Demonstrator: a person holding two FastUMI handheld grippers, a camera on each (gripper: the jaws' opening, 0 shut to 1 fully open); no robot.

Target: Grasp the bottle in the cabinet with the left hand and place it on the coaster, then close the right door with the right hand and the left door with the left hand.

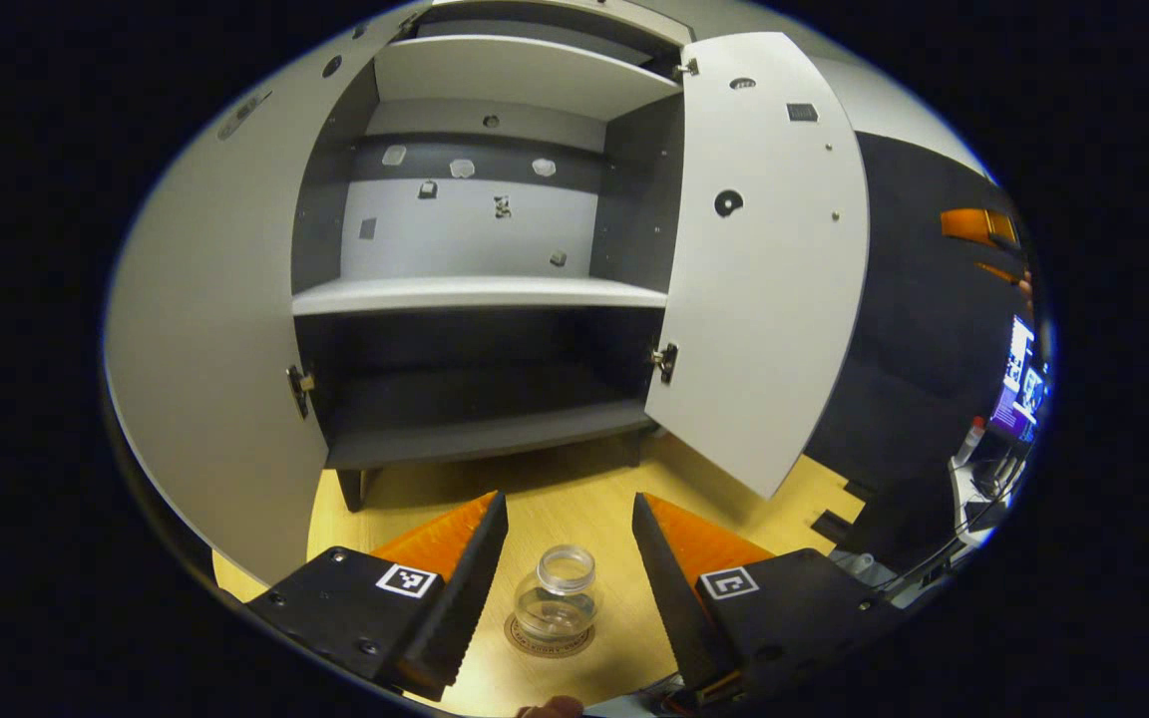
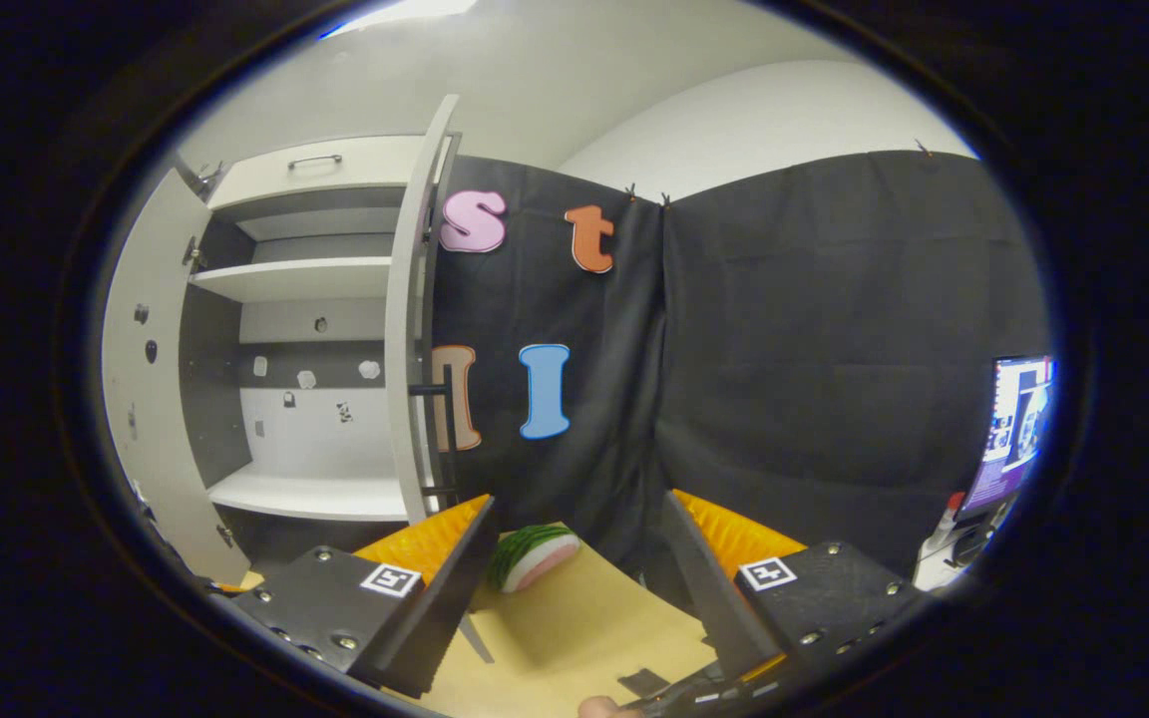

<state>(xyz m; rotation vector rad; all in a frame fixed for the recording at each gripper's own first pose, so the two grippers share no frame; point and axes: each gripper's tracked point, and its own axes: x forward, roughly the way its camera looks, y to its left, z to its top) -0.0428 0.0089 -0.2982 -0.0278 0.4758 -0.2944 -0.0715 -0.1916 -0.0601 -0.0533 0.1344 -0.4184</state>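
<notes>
A: Where is the bottle [image 1: 557, 596] just now?

B: In the left gripper view it stands upright on the round coaster [image 1: 550, 635], on the wooden table [image 1: 574, 499], toward the table's near edge and in front of the cabinet [image 1: 480, 289]. It is a small clear bottle with an open mouth.

A: And the left gripper [image 1: 569, 558]?

B: Its jaws stand wide apart. The bottle sits in the gap between the two fingers, roughly midway, touching neither one. Table shows on both sides of the glass.

A: How do the cabinet doors stand?

B: Both are swung open. The left door [image 1: 205, 329] angles out toward the table's left edge; the right door [image 1: 769, 259] hangs open on the other side, its lower corner over the table. The shelves inside look bare apart from small marks on the back panel.

A: The right gripper [image 2: 574, 558]?

B: In the right gripper view its jaws are also spread, with nothing between them. Beyond its fingers a watermelon-slice toy [image 2: 533, 556] lies on the table near the far edge, against the black cloth. The cabinet stands off to the left there, with the right door seen edge-on.
</notes>
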